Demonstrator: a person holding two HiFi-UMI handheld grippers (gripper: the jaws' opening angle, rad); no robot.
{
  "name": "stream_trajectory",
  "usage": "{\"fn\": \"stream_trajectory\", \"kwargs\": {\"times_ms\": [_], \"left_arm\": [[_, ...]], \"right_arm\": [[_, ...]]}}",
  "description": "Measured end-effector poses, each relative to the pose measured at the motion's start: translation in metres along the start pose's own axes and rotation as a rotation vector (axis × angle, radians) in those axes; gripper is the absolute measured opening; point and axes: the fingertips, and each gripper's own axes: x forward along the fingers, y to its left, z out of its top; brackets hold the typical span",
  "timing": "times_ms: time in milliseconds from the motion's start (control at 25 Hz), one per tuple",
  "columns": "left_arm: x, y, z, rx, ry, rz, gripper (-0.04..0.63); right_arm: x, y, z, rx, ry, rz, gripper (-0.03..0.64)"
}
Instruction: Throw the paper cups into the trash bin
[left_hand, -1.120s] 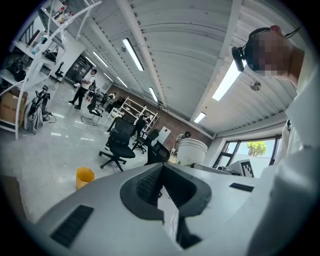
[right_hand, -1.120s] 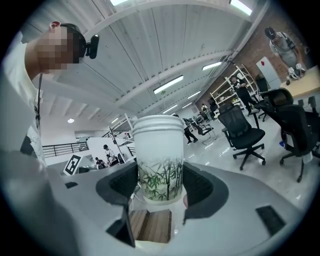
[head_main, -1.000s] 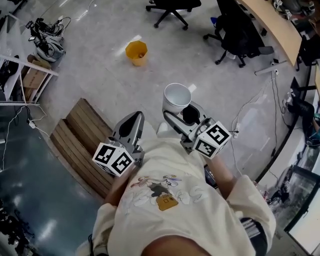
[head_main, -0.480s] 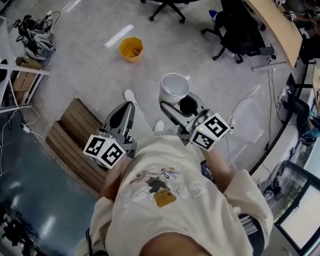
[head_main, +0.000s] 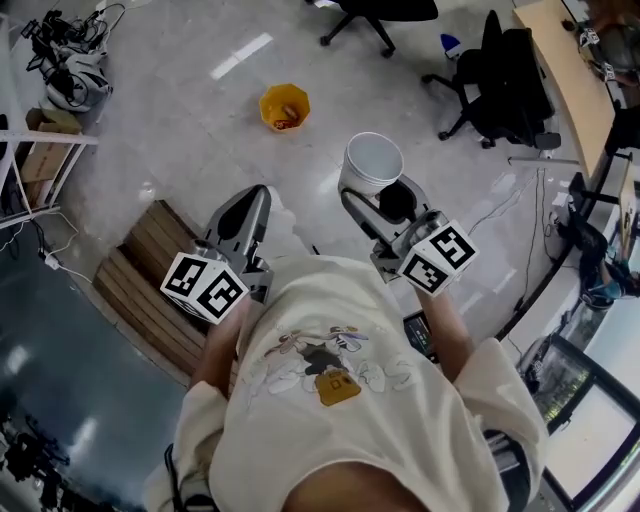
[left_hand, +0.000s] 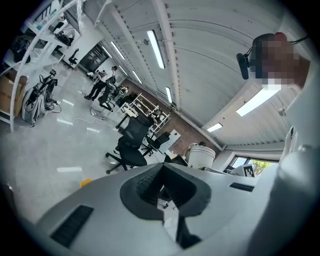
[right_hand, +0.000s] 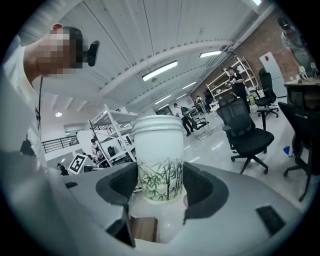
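Note:
A white paper cup (head_main: 372, 165) with a bamboo print (right_hand: 159, 160) stands upright between the jaws of my right gripper (head_main: 376, 196) (right_hand: 160, 192), which is shut on its lower half. My left gripper (head_main: 254, 200) (left_hand: 161, 197) is held beside it at the left, jaws together with nothing between them. The yellow trash bin (head_main: 284, 107) stands on the grey floor some way ahead of both grippers, with something inside it. In the left gripper view the bin shows only as a small yellow spot (left_hand: 86, 183).
Black office chairs (head_main: 505, 85) (head_main: 380, 12) stand ahead at the right, next to a curved wooden desk (head_main: 560, 55). A slatted wooden bench (head_main: 150, 275) lies at the left, a white rack (head_main: 40, 150) beyond it. Cables (head_main: 500, 210) trail over the floor at the right.
The right gripper keeps its hold on the cup and both grippers stay level in front of the person. The view has shifted a little; the white shoe seen earlier is out of sight.

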Motion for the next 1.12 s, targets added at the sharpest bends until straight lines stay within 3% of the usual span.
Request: {"fn": "stream_trajectory", "kwargs": {"times_ms": [240,520,840,1120], "left_arm": [[0.044,0.050,0.034,-0.029,0.042,-0.008,0.006],[0.095,0.066,0.042,-0.071,0.030,0.049,0.006],[0.149,0.067,0.051,-0.080,0.019,0.111,0.006],[0.188,0.120,0.021,-0.073,0.046,0.199,0.006]], "right_arm": [[0.054,-0.031,0.012,0.032,0.056,-0.047,0.285],[0.090,-0.083,0.014,0.056,0.139,-0.008,0.285],[0.123,-0.131,0.037,-0.043,0.199,0.064,0.285],[0.173,-0.187,-0.004,-0.109,0.310,0.103,0.285]]}}
